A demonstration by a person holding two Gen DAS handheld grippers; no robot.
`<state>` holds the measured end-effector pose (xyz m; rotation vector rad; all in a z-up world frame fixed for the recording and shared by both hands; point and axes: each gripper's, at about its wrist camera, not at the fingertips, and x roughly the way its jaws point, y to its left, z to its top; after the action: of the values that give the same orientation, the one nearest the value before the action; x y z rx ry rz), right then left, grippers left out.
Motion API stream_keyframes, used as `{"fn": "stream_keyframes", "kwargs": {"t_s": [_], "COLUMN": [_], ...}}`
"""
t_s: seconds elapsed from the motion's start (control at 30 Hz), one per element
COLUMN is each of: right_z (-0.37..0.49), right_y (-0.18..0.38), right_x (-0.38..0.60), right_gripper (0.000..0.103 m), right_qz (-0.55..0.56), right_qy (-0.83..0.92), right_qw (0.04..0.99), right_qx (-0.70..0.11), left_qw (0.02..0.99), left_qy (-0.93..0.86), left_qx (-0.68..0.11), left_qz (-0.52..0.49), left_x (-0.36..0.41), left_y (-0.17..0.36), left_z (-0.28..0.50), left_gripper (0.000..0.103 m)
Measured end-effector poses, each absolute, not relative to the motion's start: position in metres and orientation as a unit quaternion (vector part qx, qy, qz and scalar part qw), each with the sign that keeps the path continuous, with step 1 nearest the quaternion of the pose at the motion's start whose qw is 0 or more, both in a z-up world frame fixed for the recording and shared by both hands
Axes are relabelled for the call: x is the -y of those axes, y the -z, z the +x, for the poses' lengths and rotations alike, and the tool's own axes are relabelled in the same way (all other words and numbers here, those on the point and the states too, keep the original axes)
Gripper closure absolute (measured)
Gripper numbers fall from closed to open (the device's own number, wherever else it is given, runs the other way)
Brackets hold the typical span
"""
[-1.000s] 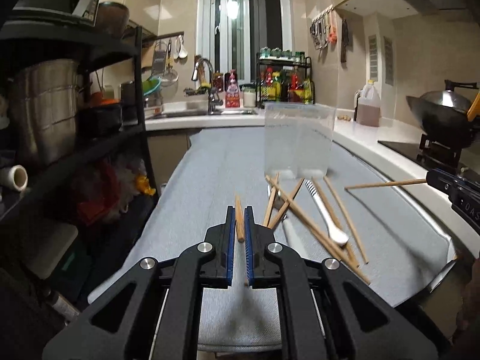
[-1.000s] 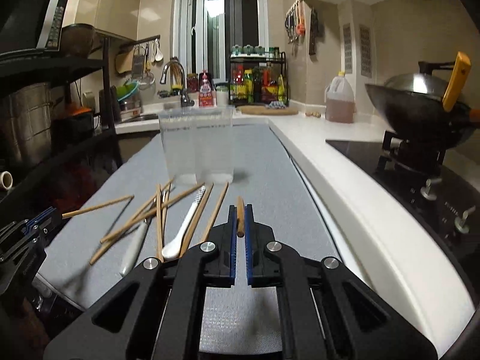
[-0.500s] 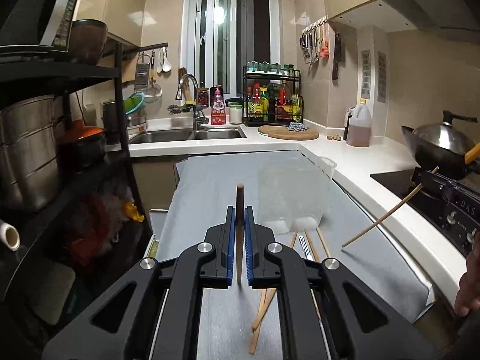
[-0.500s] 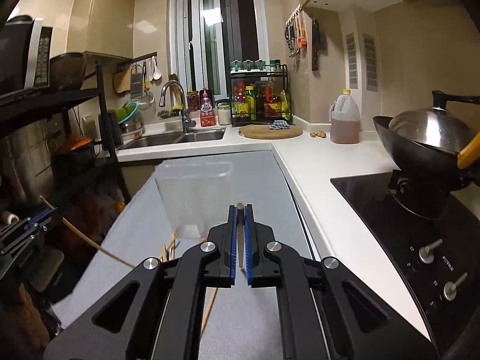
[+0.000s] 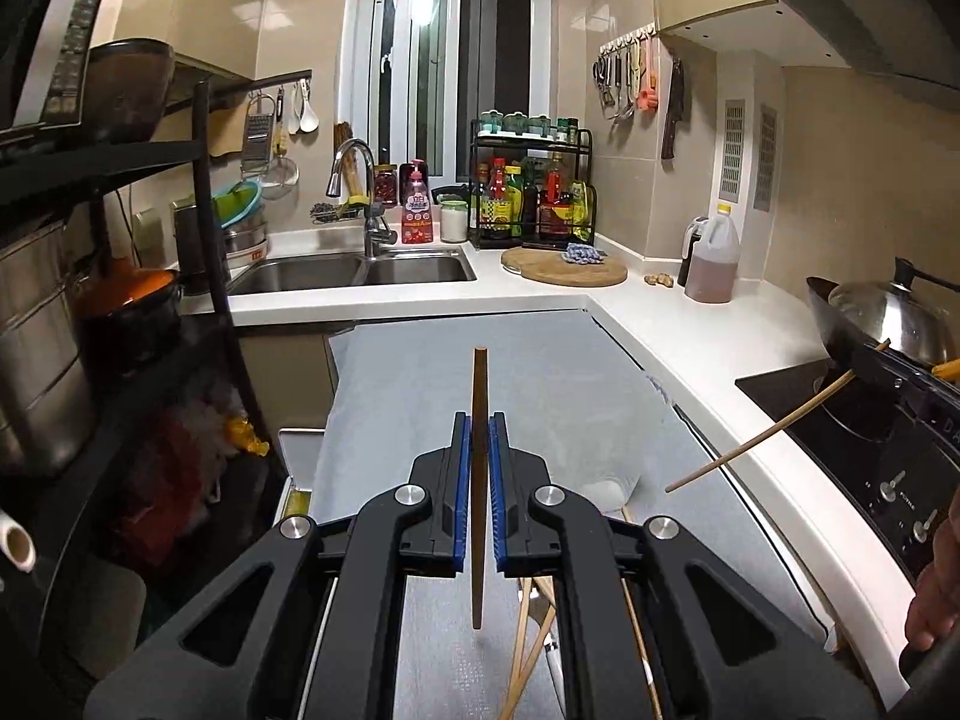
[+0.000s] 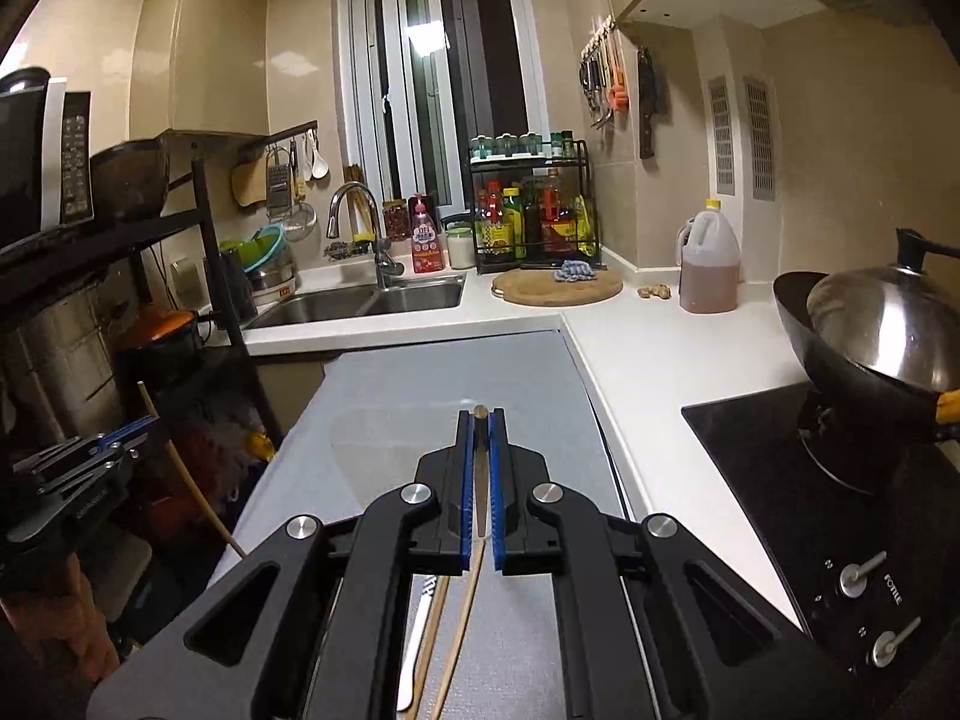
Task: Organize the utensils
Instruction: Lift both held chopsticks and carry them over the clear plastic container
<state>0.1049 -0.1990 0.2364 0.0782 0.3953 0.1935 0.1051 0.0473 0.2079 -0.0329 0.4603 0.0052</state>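
Left gripper (image 5: 479, 420) has its blue-padded jaws closed down to a narrow slot, clamping a dark wooden chopstick (image 5: 479, 480) that stands upright between the pads, its top end above the fingertips and its lower end hanging free above the grey mat (image 5: 420, 372). Right gripper (image 6: 479, 417) is likewise nearly closed, pinching a second chopstick (image 6: 480, 504) of paler wood; only the blunt top end shows at the fingertips, with the shaft running down between the pads. In the left wrist view the right gripper's stick (image 5: 762, 441) shows as a long slanted rod at the right, over the counter edge. In the right wrist view the left gripper's stick (image 6: 189, 477) slants at the far left. A clear plastic container (image 6: 408, 450) stands on the mat directly beyond the right gripper, faint and hard to outline. Loose chopsticks (image 6: 462, 630) and a white spoon (image 6: 414, 666) lie on the mat beneath the right gripper, side by side; whether they touch cannot be told. More loose sticks (image 5: 528, 648) lie under the left gripper. Sink (image 5: 354, 270), wok (image 6: 870, 330) and black hob (image 6: 840, 480) surround the work area.
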Motion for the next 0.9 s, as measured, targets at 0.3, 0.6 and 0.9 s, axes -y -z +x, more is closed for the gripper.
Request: {"fn": "stream_keyframes", "kwargs": {"t_s": [0.3, 0.6, 0.9], "right_z": [0.118, 0.154, 0.181], "right_y": [-0.282, -0.317, -0.359], "right_x": [0.196, 0.191, 0.174], "right_gripper": [0.098, 0.098, 0.098], "right_qz": [0.039, 0.049, 0.021], "right_qy": [-0.115, -0.139, -0.167], "right_qw": [0.975, 0.969, 0.966], "right_qx": [-0.187, -0.198, -0.196], "left_qw": [0.966, 0.960, 0.968], "left_qy": [0.027, 0.042, 0.069], "left_qx": [-0.258, -0.276, -0.238], "left_qz": [-0.008, -0.008, -0.038], "left_x": [-0.049, -0.061, -0.067], "left_y": [-0.239, -0.266, -0.317], "left_z": [0.139, 0.172, 0.202], "left_gripper": [0.097, 0.097, 0.097]}}
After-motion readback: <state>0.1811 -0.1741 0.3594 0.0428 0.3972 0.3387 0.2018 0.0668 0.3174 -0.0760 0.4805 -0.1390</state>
